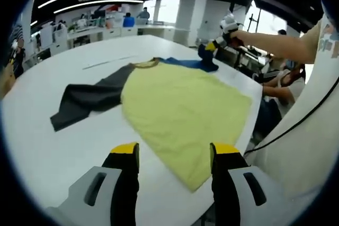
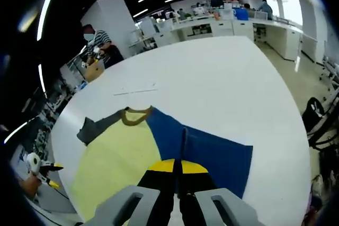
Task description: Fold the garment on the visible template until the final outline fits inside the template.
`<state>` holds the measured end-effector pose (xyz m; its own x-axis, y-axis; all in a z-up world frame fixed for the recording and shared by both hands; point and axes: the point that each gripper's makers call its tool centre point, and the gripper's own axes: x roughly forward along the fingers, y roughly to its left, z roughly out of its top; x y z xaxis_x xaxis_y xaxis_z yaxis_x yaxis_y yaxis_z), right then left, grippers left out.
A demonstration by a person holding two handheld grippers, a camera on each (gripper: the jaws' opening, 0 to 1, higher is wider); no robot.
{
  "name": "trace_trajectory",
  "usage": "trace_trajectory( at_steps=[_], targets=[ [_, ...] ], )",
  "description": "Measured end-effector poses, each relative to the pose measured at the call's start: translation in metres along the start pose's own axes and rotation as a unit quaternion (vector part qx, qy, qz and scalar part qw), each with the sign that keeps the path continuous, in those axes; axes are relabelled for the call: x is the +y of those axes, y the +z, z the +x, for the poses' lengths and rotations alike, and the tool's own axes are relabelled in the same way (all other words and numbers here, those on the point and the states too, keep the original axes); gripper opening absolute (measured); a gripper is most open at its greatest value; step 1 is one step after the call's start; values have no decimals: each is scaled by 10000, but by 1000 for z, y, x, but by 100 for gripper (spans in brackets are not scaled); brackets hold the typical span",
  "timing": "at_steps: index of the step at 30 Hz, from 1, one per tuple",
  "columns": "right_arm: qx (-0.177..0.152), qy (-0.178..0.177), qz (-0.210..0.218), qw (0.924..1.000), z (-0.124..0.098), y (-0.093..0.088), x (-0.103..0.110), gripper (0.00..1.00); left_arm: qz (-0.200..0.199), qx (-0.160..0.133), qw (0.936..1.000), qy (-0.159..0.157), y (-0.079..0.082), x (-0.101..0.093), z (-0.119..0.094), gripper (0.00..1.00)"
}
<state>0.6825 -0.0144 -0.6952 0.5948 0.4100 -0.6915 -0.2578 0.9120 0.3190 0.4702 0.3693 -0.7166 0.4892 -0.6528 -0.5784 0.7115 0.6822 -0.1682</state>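
Note:
A garment lies flat on the white table (image 1: 47, 146): yellow body (image 1: 180, 107), dark grey sleeve (image 1: 87, 101) spread to the left, blue sleeve (image 1: 190, 63) at the far side. My left gripper (image 1: 175, 152) hovers open over the yellow hem near the table's edge, holding nothing. In the right gripper view the blue sleeve (image 2: 217, 154) spreads to the right of the yellow body (image 2: 114, 160), and a ridge of it rises into my right gripper (image 2: 177, 166), which is shut on it. That right gripper (image 1: 216, 45) sits at the bunched blue cloth. The left gripper (image 2: 52, 175) appears small at lower left.
A thin pale line (image 2: 135, 91) marks the table beyond the brown collar (image 2: 136, 116). A person in a striped top (image 2: 100, 41) stands at the far left corner. Seated people (image 1: 283, 80) and a chair (image 2: 318, 117) are past the right edge. Desks (image 2: 222, 25) line the back.

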Motion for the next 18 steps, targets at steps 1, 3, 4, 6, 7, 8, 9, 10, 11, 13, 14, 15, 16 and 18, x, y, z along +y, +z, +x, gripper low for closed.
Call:
trace_trajectory(
  at_steps=[1,3,4,6,7,8,9,10,11,13,14,15,16,18],
  targets=[
    [-1,26,5,10000,2,1,3,0,-5,4,10000,-3,0,0,0,51],
    [14,65,-7,10000,5,1,10,0,-7,2,10000,-3,0,0,0,51],
    [25,75,-15,10000,7,1,12,0,-9,-3,10000,-5,0,0,0,51],
    [54,108,-37,9999,11,2,16,0,-11,-9,10000,-2,1,1,0,51],
    [76,126,-44,9999,14,3,17,0,-13,-11,10000,-1,1,1,0,51],
    [88,134,-54,9999,15,3,19,0,-15,-13,10000,-1,1,1,0,51],
    [108,148,-68,9998,18,4,21,0,-12,-12,10000,1,1,1,0,51],
    [121,162,-76,9998,19,4,23,0,-8,-8,10000,7,1,2,0,51],
    [139,175,-85,9997,21,4,24,0,-11,-8,10000,11,1,2,-1,51],
    [158,205,-92,9996,25,4,29,0,-33,-14,10000,26,0,3,-1,51],
    [164,222,-90,9996,26,5,31,0,-47,-12,10000,35,0,3,-2,51],
    [170,242,-95,9995,28,6,33,0,-50,-9,10000,37,-1,4,-2,51],
    [179,276,-109,9994,31,7,37,0,-52,-1,10000,41,-1,4,-2,51],
    [201,322,-145,9992,35,8,44,0,-52,4,10000,48,-2,4,-2,51]
  ],
)
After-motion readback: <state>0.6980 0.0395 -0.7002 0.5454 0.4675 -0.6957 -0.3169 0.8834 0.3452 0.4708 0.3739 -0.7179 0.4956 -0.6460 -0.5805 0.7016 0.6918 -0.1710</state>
